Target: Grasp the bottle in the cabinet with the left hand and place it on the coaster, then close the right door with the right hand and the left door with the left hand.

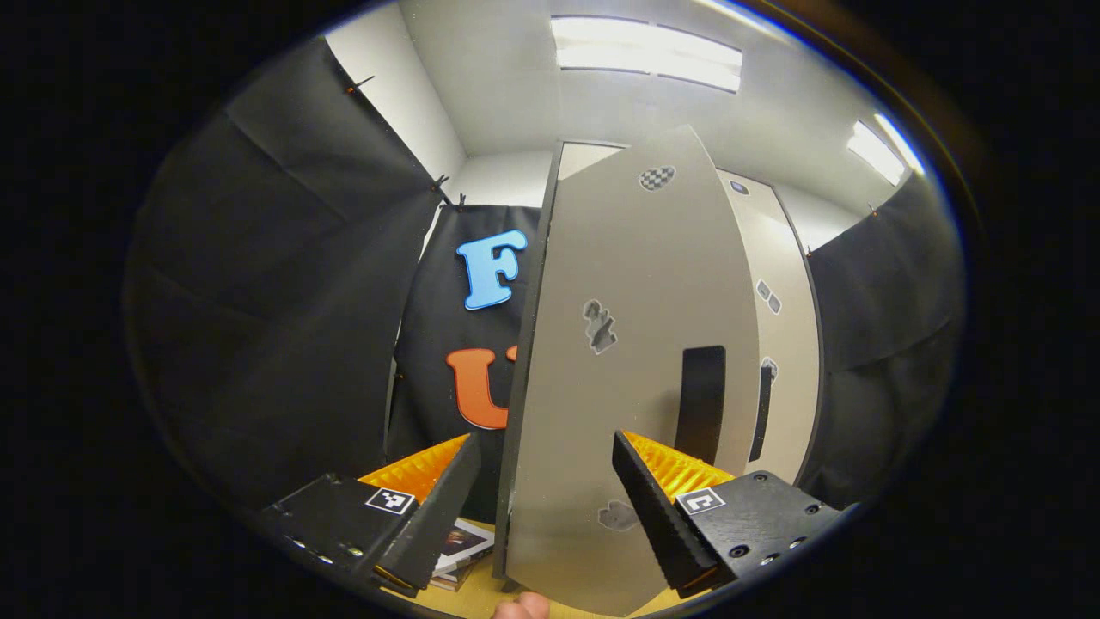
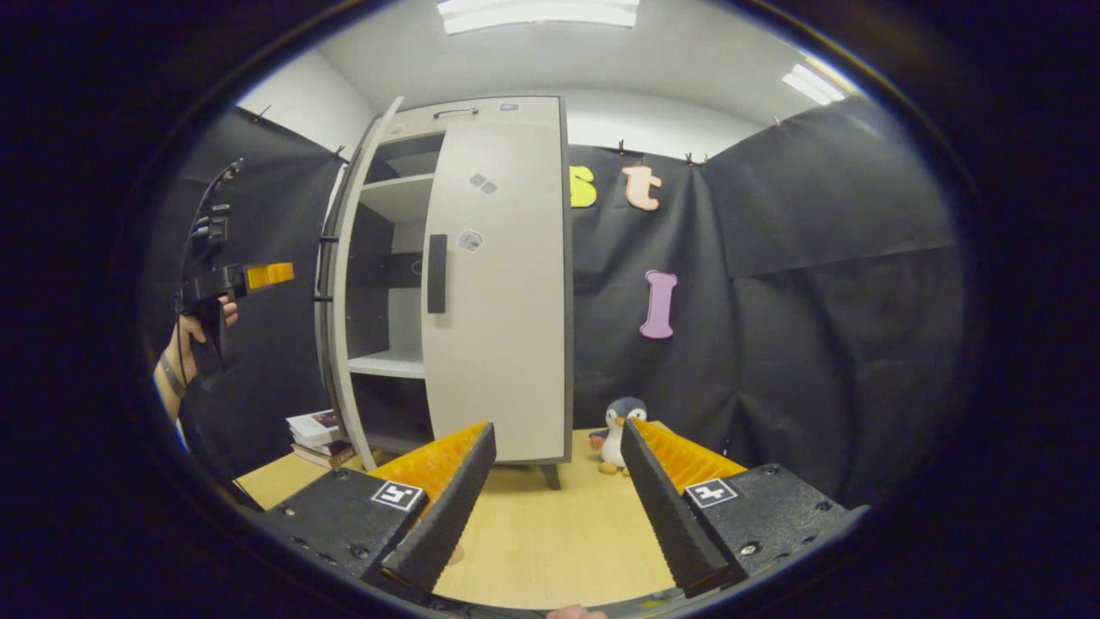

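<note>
The cabinet's left door [image 1: 627, 327] fills the middle of the left gripper view, showing its outer face and dark handle [image 1: 700, 404]. My left gripper [image 1: 545, 440] is open close in front of this door, and nothing is held between its fingers. Beyond it the right door [image 1: 782, 344] lies shut. In the right gripper view the cabinet [image 2: 498, 284] stands on the wooden table [image 2: 550, 533], with its right door [image 2: 503, 292] shut and its left door [image 2: 344, 284] swung wide. A hand holds the left gripper [image 2: 268, 275] just outside that open door. My right gripper [image 2: 559, 425] is open and empty, low over the table.
A penguin toy [image 2: 617, 434] stands on the table to the right of the cabinet. A stack of books [image 2: 316, 434] lies at the cabinet's left foot, and the books [image 1: 460, 550] also show below my left gripper. White shelves [image 2: 397, 198] are visible inside the cabinet.
</note>
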Demonstrator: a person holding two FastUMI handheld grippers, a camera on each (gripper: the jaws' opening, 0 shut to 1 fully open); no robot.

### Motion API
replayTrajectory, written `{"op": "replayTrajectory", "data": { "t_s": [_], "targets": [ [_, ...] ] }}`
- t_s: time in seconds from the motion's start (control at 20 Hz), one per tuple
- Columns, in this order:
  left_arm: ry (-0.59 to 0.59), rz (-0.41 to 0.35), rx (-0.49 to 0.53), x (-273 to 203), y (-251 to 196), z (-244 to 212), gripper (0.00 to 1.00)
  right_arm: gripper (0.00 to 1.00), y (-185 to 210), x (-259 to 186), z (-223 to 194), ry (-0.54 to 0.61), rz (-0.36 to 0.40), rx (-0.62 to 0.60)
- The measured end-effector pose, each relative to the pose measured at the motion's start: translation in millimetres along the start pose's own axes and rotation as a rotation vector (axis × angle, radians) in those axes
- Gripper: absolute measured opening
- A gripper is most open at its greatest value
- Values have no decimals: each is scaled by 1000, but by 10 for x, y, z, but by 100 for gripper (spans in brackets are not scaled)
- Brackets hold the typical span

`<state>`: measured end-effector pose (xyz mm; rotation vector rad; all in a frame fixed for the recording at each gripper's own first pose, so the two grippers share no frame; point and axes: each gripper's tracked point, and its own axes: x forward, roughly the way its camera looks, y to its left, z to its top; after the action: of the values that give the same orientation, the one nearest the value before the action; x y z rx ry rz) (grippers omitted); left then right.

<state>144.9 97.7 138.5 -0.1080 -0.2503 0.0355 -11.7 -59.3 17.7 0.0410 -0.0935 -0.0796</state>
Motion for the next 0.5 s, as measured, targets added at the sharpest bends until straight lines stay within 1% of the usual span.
{"op": "replayTrajectory", "data": {
  "t_s": [0.05,0.1,0.25,0.35,0.4,0.5],
  "targets": [
    [3,10,-3,-33,27,13,99,96,17,23,-6,3,6,2],
    [6,14,-5,-71,45,19,99,96,36,31,-13,4,10,3],
    [-2,23,16,-212,71,65,99,96,91,52,-16,6,32,5],
    [16,30,36,-334,90,43,99,96,145,84,-5,4,50,5],
    [26,29,38,-401,65,21,90,96,161,99,-3,5,56,2],
    [36,19,49,-532,-32,-12,99,96,205,114,-20,9,72,3]
  ]
}}
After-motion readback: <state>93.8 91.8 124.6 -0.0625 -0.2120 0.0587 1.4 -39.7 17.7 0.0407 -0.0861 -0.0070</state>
